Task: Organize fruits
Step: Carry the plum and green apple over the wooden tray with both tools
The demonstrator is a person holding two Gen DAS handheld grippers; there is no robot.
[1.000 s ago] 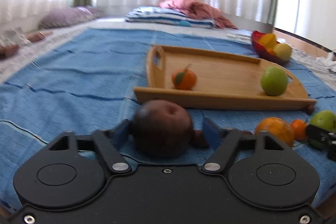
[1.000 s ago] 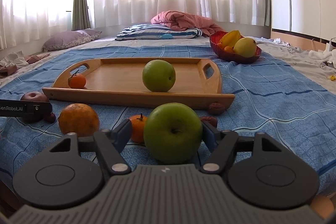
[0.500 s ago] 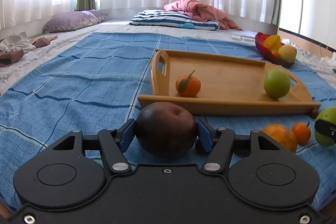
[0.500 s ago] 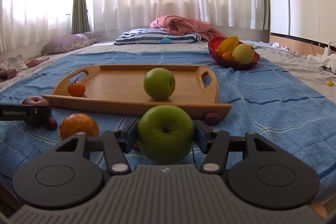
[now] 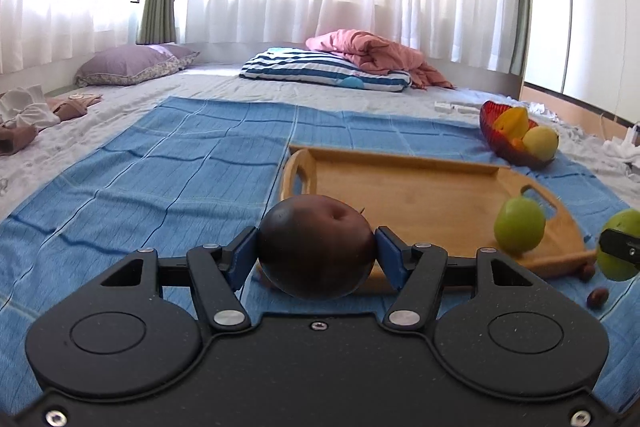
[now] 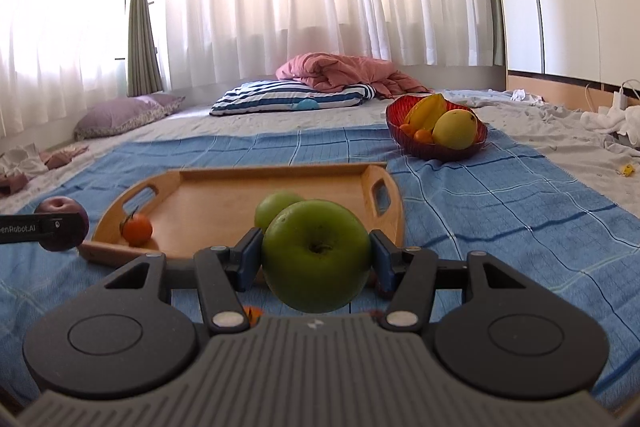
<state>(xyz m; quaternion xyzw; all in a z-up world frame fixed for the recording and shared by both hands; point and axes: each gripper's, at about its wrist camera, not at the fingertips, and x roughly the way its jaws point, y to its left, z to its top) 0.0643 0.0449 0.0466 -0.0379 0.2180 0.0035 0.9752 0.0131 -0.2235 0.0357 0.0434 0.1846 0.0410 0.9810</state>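
My left gripper (image 5: 316, 251) is shut on a dark red apple (image 5: 316, 247) and holds it above the blue cloth, just before the near left corner of the wooden tray (image 5: 420, 187). My right gripper (image 6: 316, 255) is shut on a green apple (image 6: 316, 255), held above the cloth in front of the tray (image 6: 224, 195). On the tray lie a second green apple (image 5: 519, 225) and a small tangerine (image 6: 137, 229). The red apple also shows in the right wrist view (image 6: 62, 229), and the held green apple at the right edge of the left wrist view (image 5: 620, 245).
A red bowl (image 6: 436, 131) with yellow fruit stands beyond the tray on the right. Two small dark fruits (image 5: 597, 295) lie on the blue cloth (image 5: 160, 167) by the tray's near right corner. Pillows and a pink blanket (image 5: 372, 55) lie at the back.
Both grippers closed on their apples and lifted them off the cloth, moving up and toward the tray. The orange and tangerine on the cloth dropped out of view below.
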